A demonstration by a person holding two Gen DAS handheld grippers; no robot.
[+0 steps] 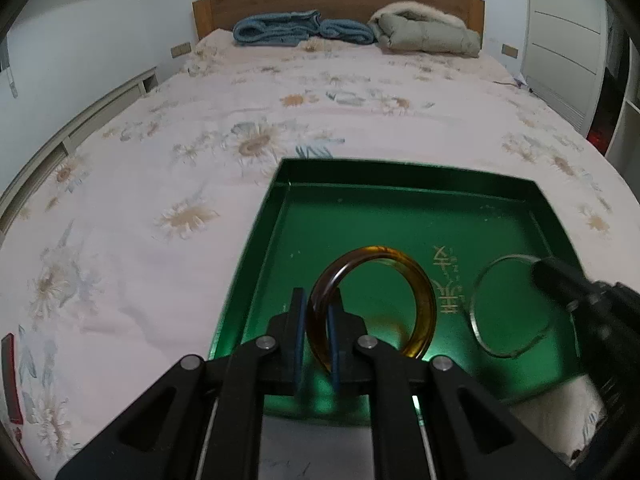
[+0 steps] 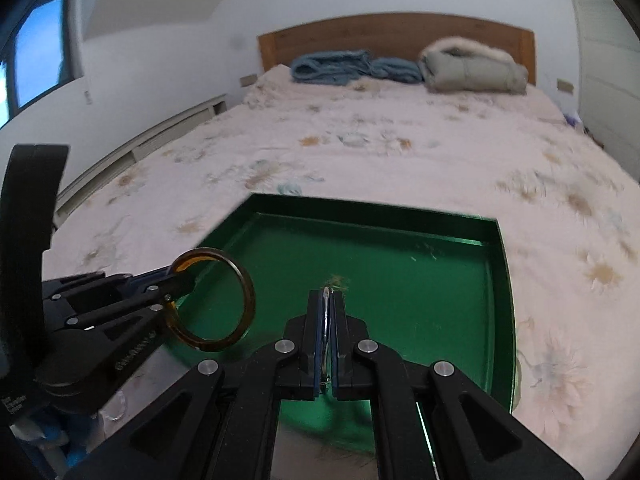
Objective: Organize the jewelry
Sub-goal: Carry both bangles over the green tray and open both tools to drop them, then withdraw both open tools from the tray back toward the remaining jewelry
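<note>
A shallow green tray (image 1: pixel 404 196) lies on the flowered bedspread; it also shows in the right wrist view (image 2: pixel 498 280). My left gripper (image 1: pixel 319 300) is shut on an amber bangle (image 1: pixel 424 300) and holds it upright over the tray's near left part; the bangle also shows in the right wrist view (image 2: pixel 246 296). My right gripper (image 2: pixel 327 294) is shut on a thin silver bangle (image 2: pixel 327 320), edge-on between its pads, over the tray's near side. In the left wrist view the silver bangle (image 1: pixel 480 336) hangs from the right gripper's fingertips (image 1: pixel 548 276).
The bed (image 1: pixel 280 92) stretches ahead to a wooden headboard (image 1: pixel 336 0). Folded blue blankets (image 1: pixel 280 30) and a grey padded coat (image 1: pixel 428 30) lie at its head. A white wardrobe (image 1: pixel 564 32) stands on the right, a low white shelf (image 1: pixel 100 108) on the left.
</note>
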